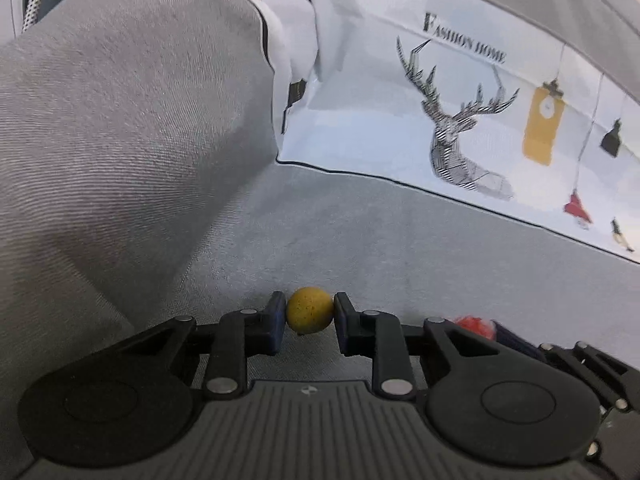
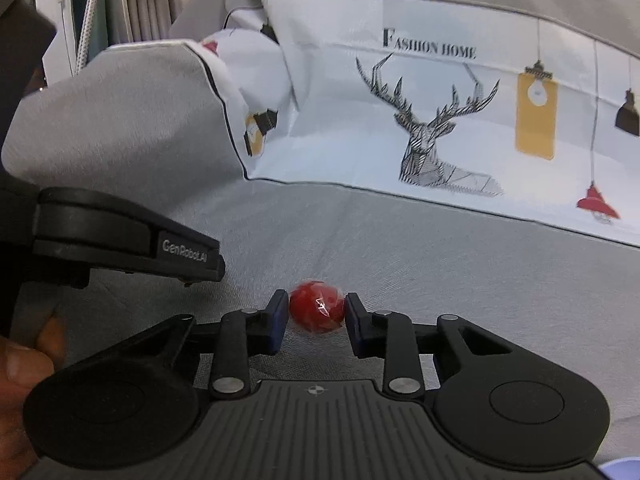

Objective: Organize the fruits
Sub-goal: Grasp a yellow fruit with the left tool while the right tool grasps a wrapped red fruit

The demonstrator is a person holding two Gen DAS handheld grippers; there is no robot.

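**Both hand-held grippers clamped on small round fruits over grey bedding**

Left hand-held gripper (image 1: 310, 314) is clenched on a yellow fruit (image 1: 310, 311), small and round with a speckled skin, both pads touching its sides. It sits just above the grey bed cover (image 1: 360, 248). Right hand-held gripper (image 2: 317, 312) grasps a red fruit (image 2: 316, 311), round, shiny, looks wrapped in clear film, pinched between the pads, also low over the same grey cover. The two grippers are side by side: left one's body shows at the left edge of the right wrist view, and the red fruit peeks in at lower right of the left wrist view. Behind them a white pillow (image 2: 440, 120) with deer print and "FASHION HOME" text. A grey pillow (image 1: 120, 120) bulks up on the left.
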